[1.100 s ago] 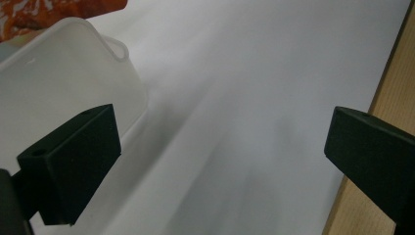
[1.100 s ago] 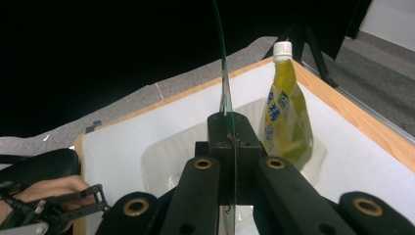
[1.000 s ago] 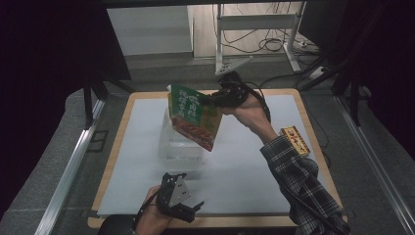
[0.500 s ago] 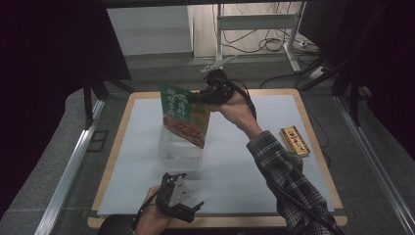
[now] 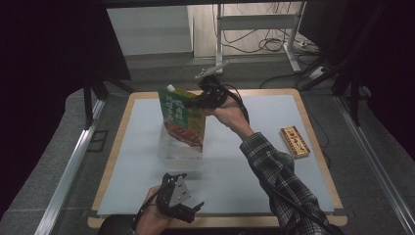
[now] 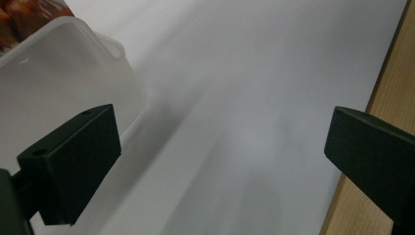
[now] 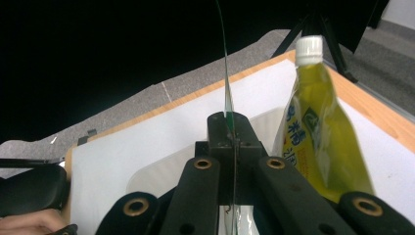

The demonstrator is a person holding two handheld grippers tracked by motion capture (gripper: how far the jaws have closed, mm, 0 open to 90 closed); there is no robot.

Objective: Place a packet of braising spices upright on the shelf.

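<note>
A green spouted pouch (image 5: 180, 116) with a food picture hangs tilted over a clear plastic container (image 5: 179, 152) in the middle of the white mat. My right gripper (image 5: 204, 100) is shut on the pouch's thin side edge (image 7: 228, 105). In the right gripper view the white cap (image 7: 309, 50) and the yellow-green body (image 7: 318, 142) show to the right of the jaws, with the container (image 7: 156, 178) below. My left gripper (image 5: 178, 197) rests near the table's front edge, open (image 6: 220, 147) with nothing between its jaws. The container's corner (image 6: 58, 83) is at its left.
A small yellow and red box (image 5: 294, 142) lies on the mat's right side. The white mat (image 5: 254, 171) covers a wooden table (image 5: 313, 147) whose edge (image 6: 386, 88) shows beside the left gripper. Dark frames and cables stand behind the table.
My right gripper has carried the pouch to the left and lower, closer over the clear container. The left gripper has stayed where it was.
</note>
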